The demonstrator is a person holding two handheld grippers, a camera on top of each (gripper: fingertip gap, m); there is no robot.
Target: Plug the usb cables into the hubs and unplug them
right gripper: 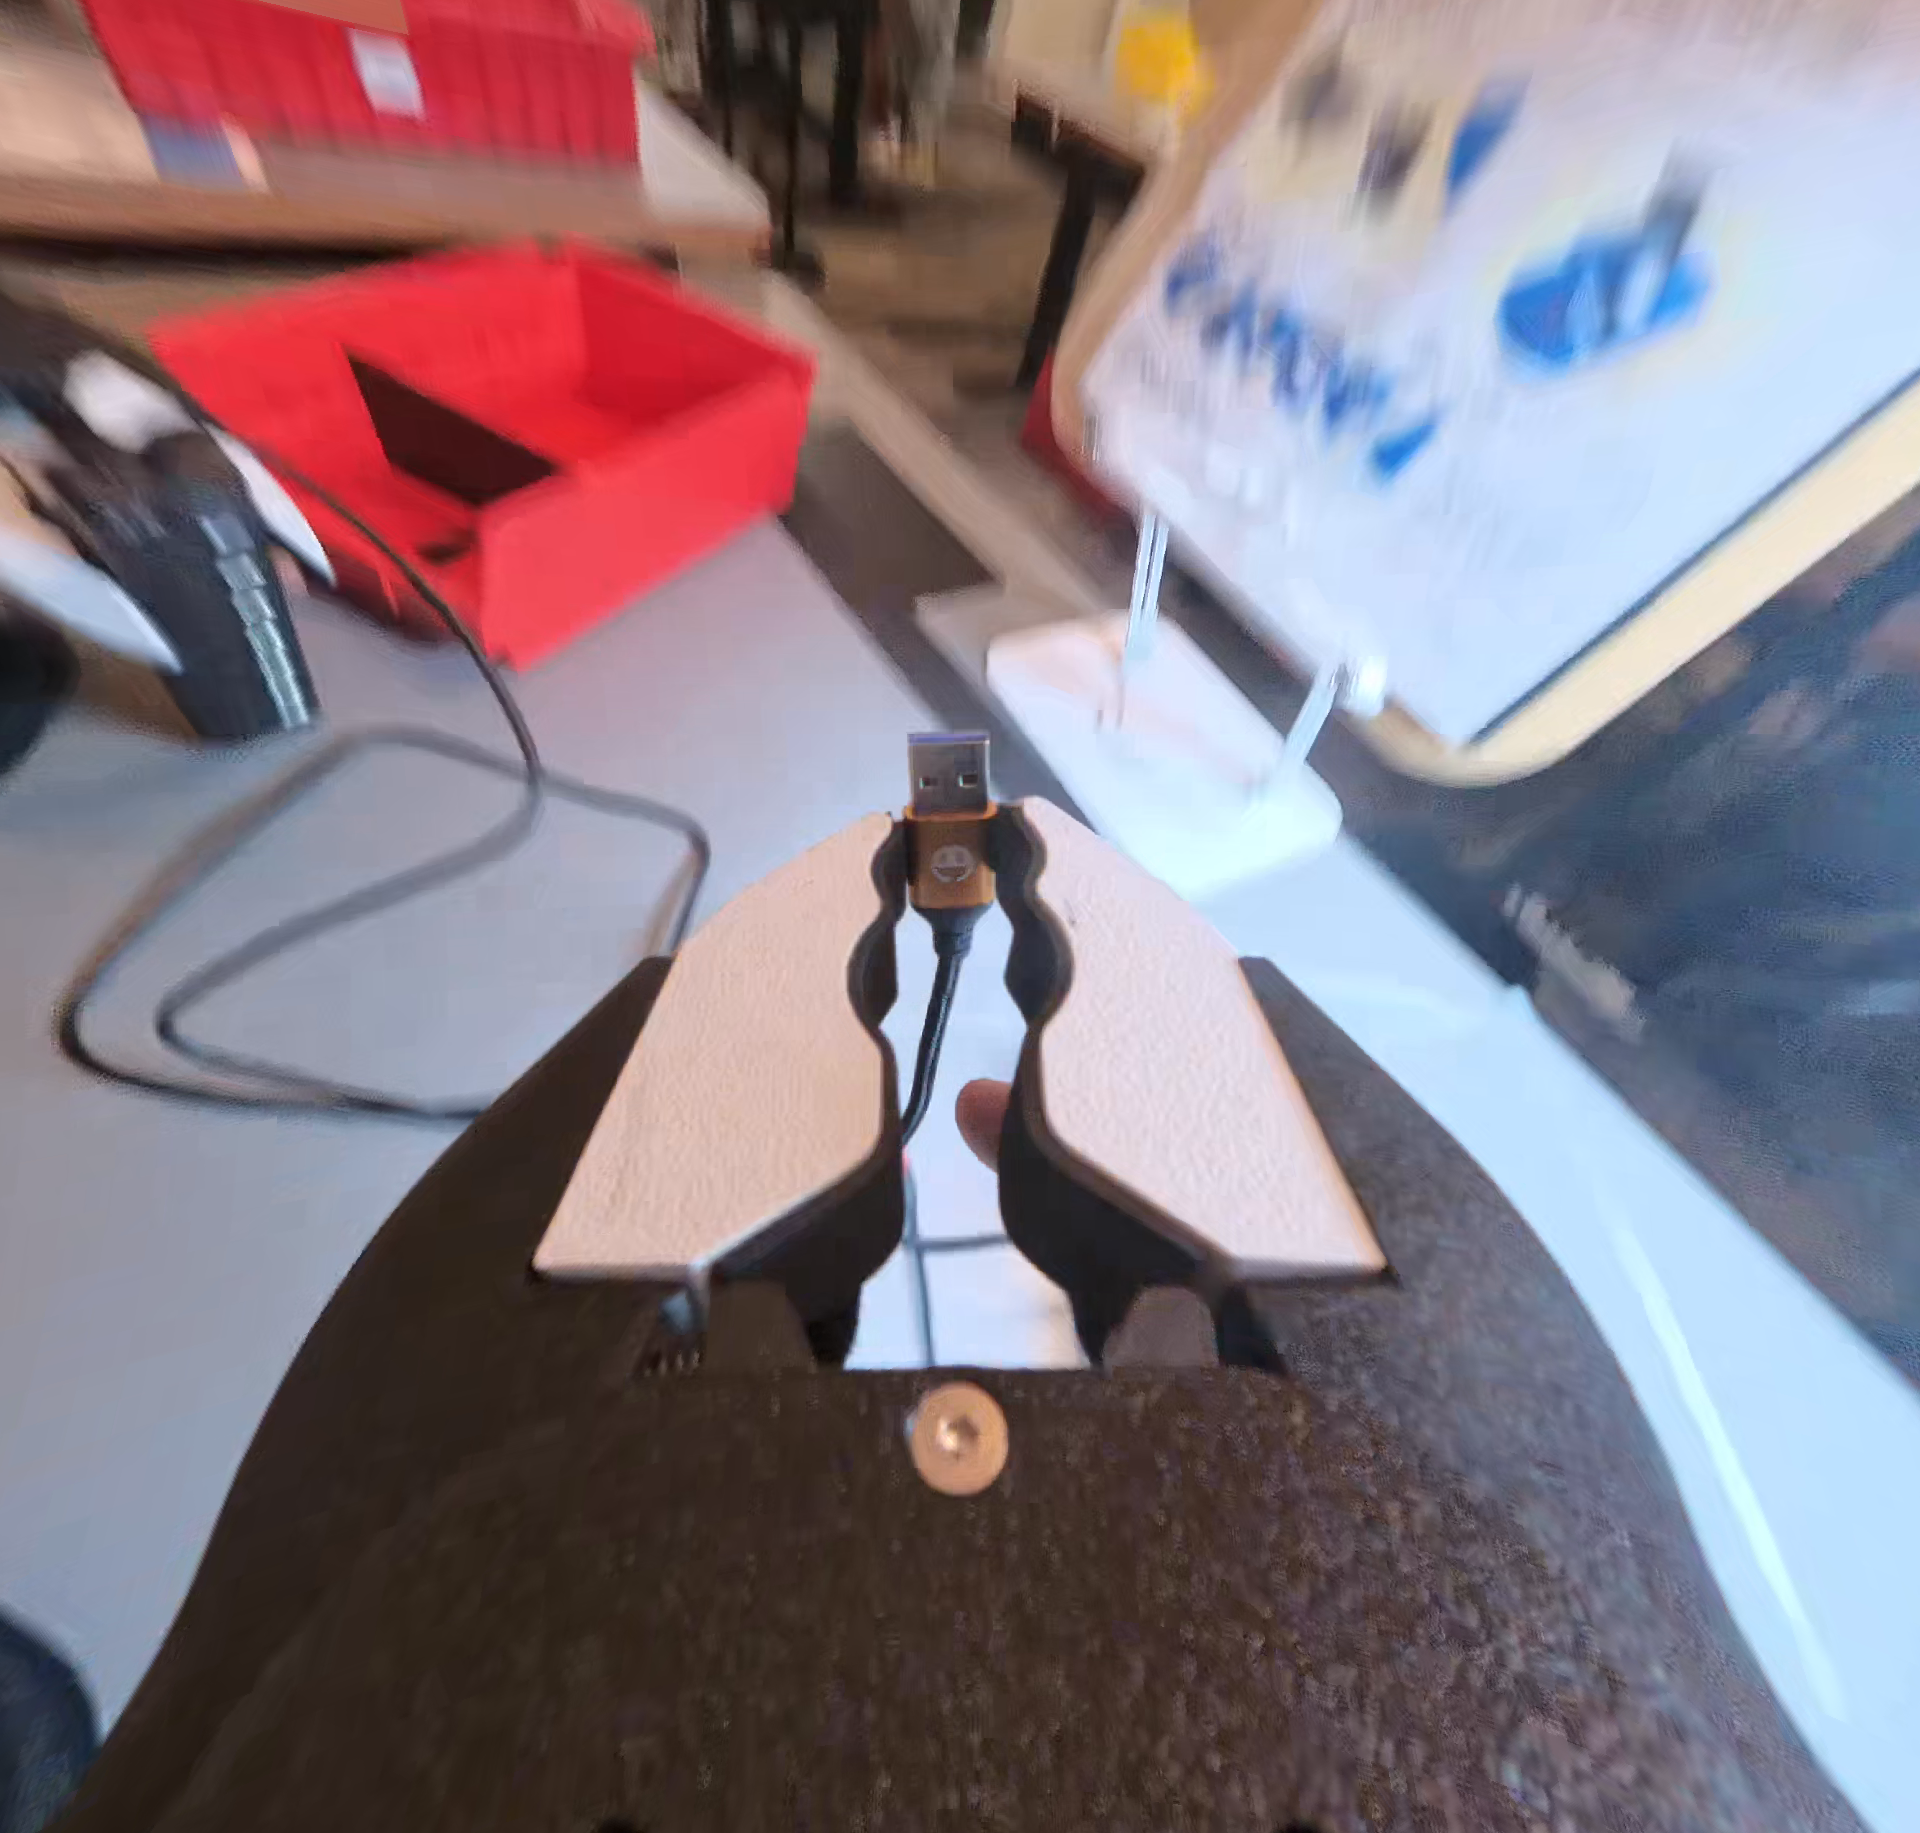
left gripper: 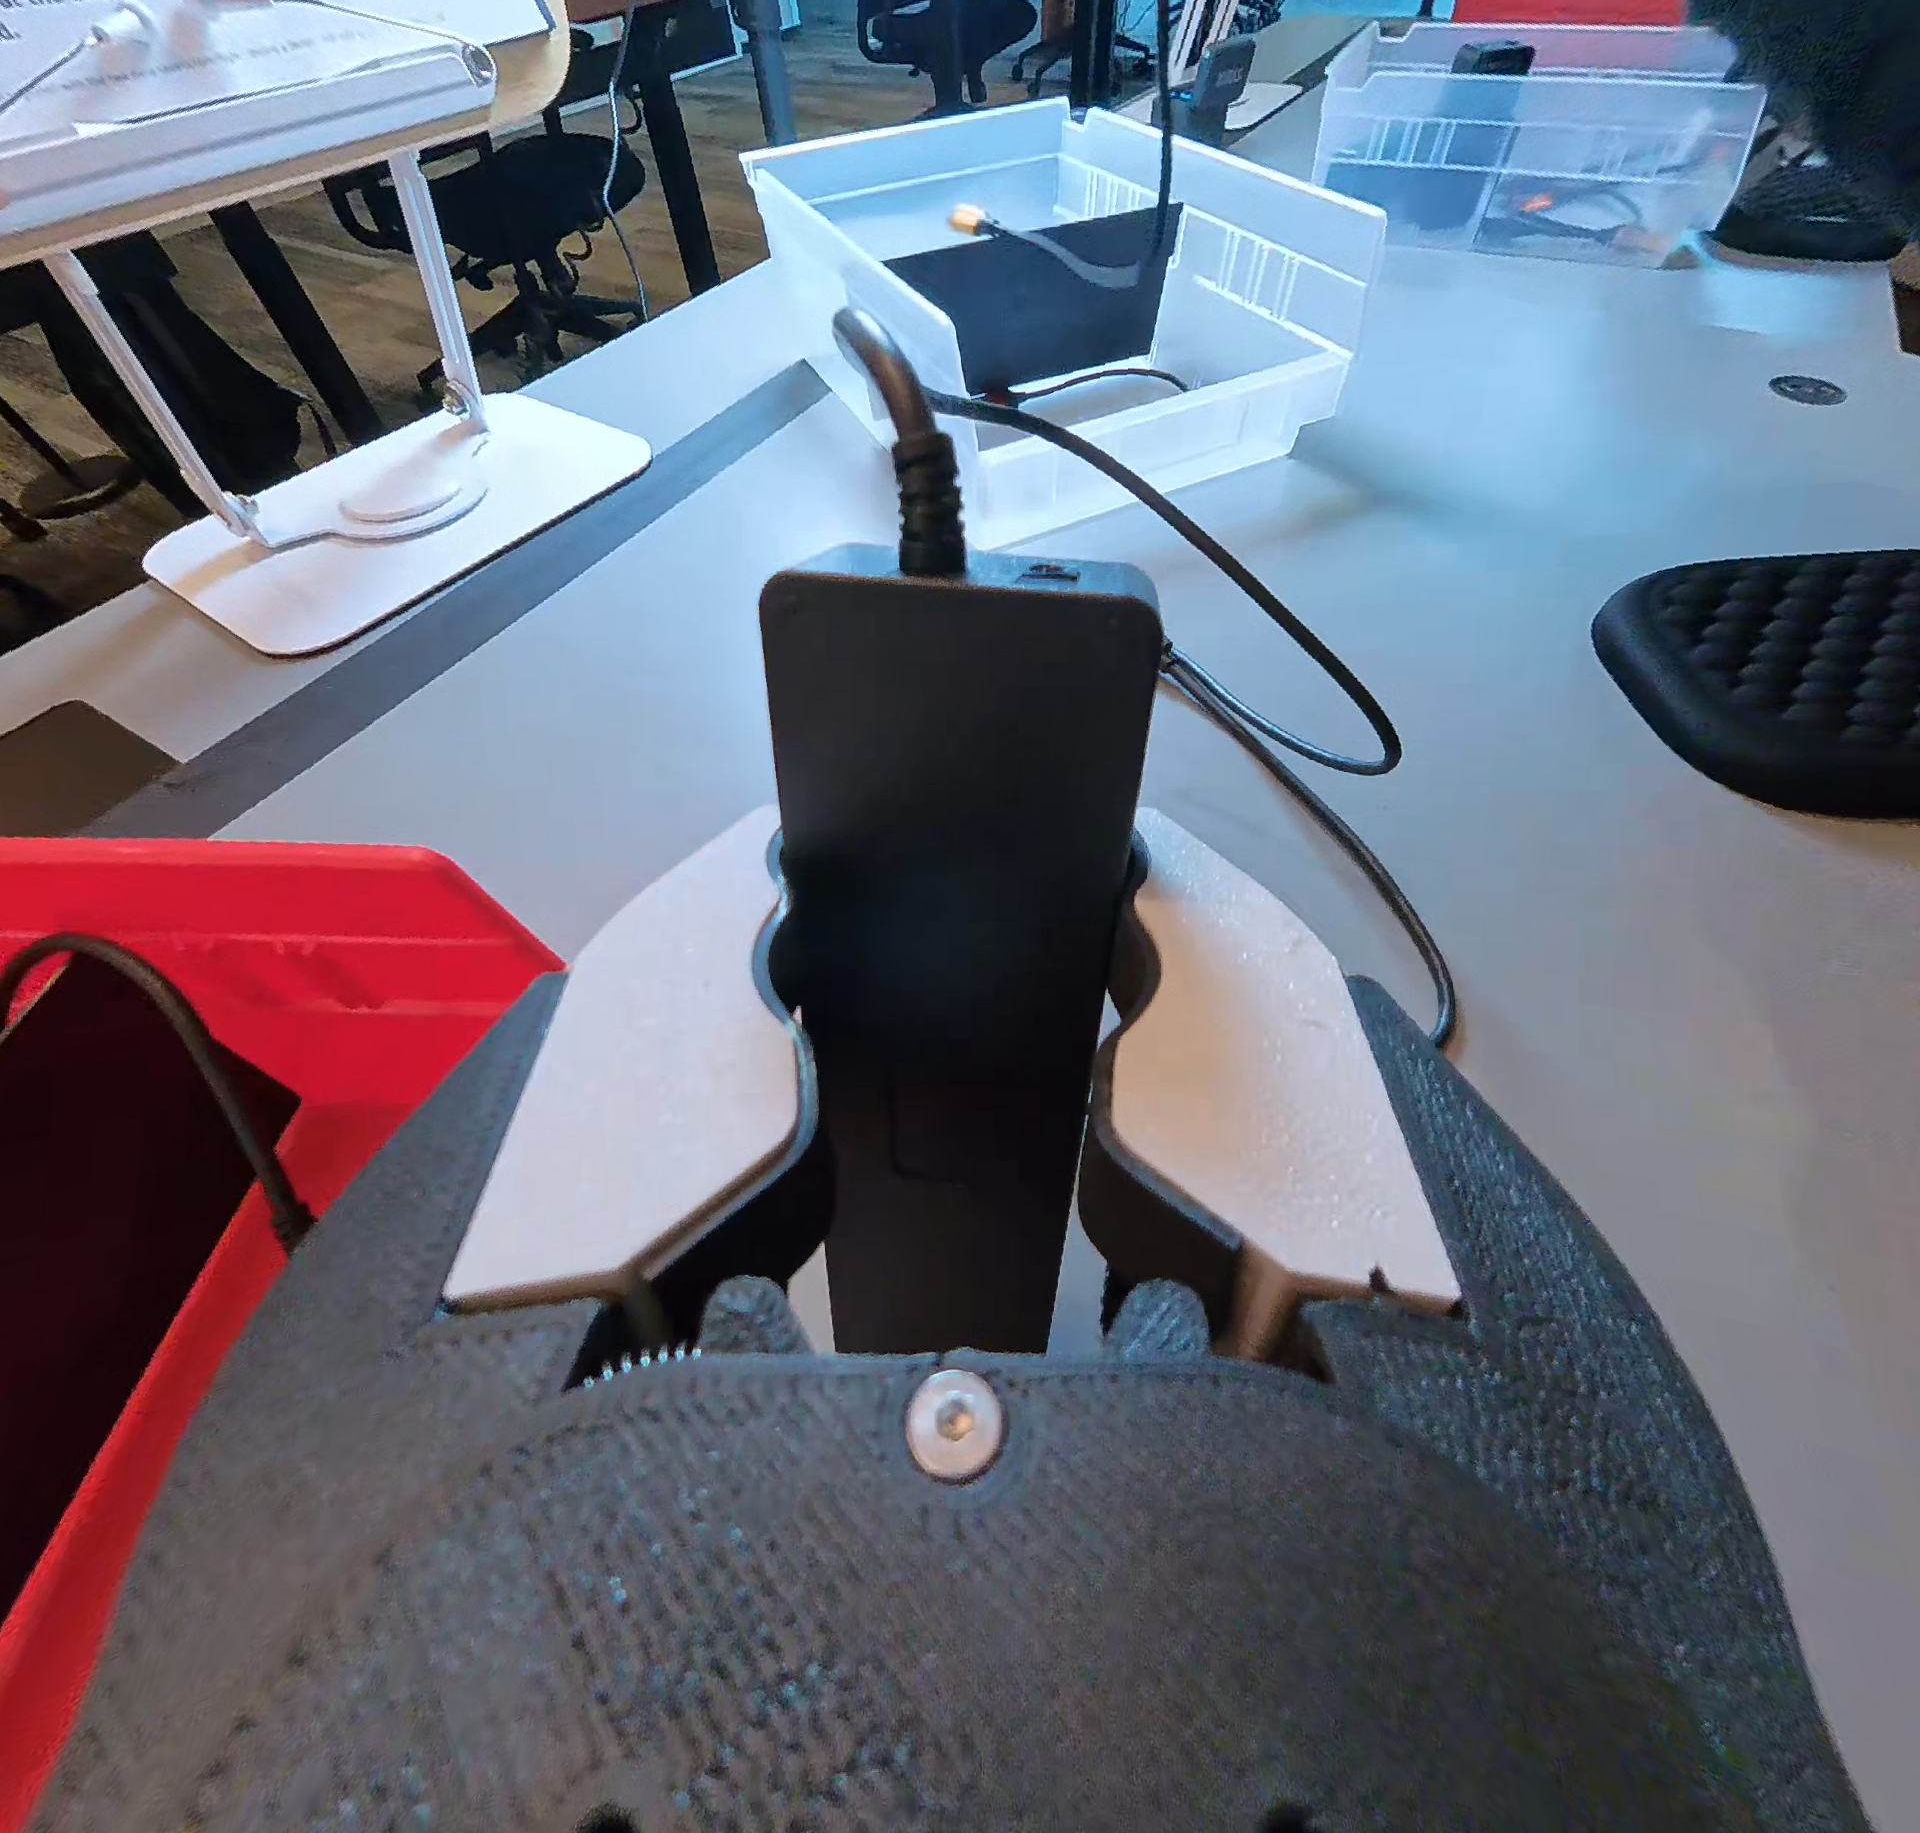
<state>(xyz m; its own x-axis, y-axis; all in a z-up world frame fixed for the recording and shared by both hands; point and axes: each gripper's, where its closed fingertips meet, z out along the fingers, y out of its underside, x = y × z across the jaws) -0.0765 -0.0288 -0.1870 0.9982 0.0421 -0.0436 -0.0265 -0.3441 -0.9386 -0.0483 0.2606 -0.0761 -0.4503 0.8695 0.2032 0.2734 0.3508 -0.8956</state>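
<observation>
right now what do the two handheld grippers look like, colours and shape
Both match. The left gripper and right gripper each have a wide, rounded black body with a rough, grainy printed surface and a silver screw at the centre front. Two fingers taper forward, flat and off-white on top, with black wavy, notched inner edges. No markings show on either.

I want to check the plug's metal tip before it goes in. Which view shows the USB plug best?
The right wrist view: the USB plug sits sharp and centred, pinched at the right gripper tips, its metal end pointing forward. The left wrist view does not show it, only the black hub that the left gripper clamps.
</observation>
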